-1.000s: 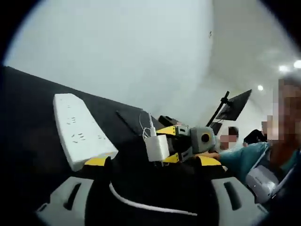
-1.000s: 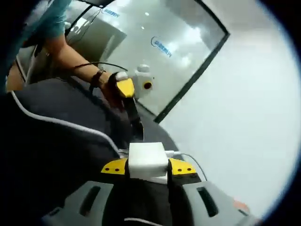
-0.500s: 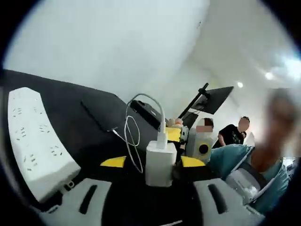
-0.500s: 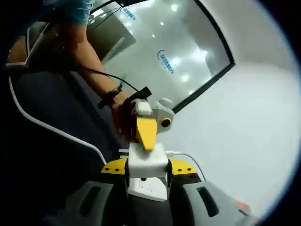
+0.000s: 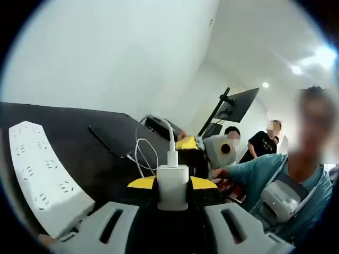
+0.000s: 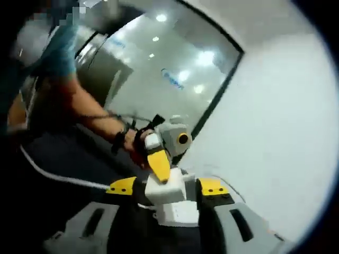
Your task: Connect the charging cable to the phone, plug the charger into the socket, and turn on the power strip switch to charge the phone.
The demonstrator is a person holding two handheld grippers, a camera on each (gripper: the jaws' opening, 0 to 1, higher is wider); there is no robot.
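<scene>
Left gripper [image 5: 172,185] jaws clamp charger [image 5: 172,186] by its flat sides; right gripper [image 6: 168,186] jaws look spread beside it; charger light, rigid, slick; strip [image 5: 45,182] near left; phone [image 5: 110,139] far.

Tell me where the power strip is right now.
In the left gripper view, the white power strip lies on the black table at the lower left, left of the charger.
</scene>
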